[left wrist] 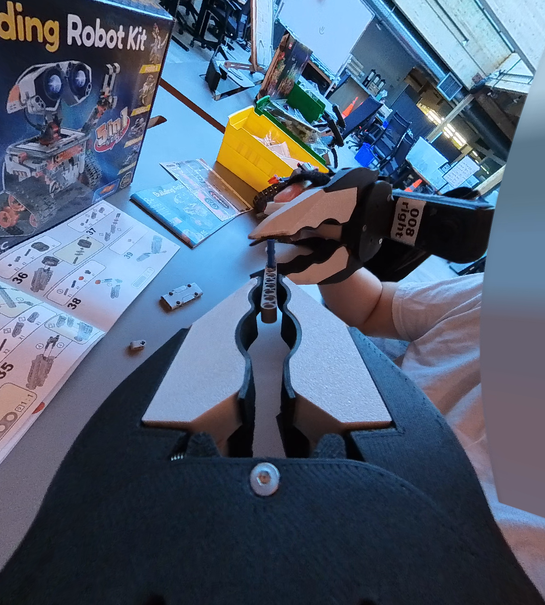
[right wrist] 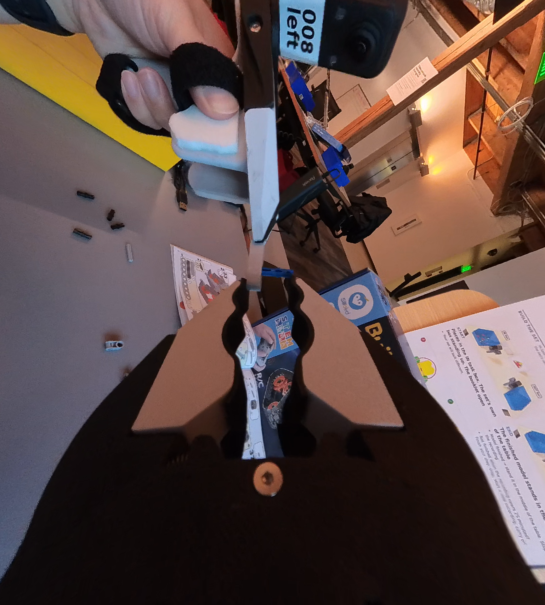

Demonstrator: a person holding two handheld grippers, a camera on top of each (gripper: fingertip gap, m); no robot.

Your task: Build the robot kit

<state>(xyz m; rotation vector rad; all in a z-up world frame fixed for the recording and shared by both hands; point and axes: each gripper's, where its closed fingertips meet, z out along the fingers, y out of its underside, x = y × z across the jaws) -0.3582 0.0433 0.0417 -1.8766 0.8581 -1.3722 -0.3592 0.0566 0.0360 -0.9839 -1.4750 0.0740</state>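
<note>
My left gripper [left wrist: 268,281] is shut on a grey beam with holes [left wrist: 269,296], held just above the table. My right gripper [left wrist: 253,256] comes in from the right. Its jaws close around a short blue pin [left wrist: 270,251] and the beam's far end. The pin stands end-on in the beam's last hole. In the right wrist view my right gripper [right wrist: 267,281] has the blue pin [right wrist: 276,272] and the edge-on beam [right wrist: 254,265] between its tips. The left gripper's finger [right wrist: 263,183] reaches down from above, held by a hand.
A robot kit box [left wrist: 61,114] stands at the back left behind an open instruction booklet [left wrist: 35,311]. A grey plate [left wrist: 182,295] and a small grey connector [left wrist: 138,344] lie on the table. Yellow bin [left wrist: 248,154] behind. Several black pins [right wrist: 101,219] and a printed sheet [right wrist: 493,409] lie nearby. Less than 4 cm separates the two grippers' tips.
</note>
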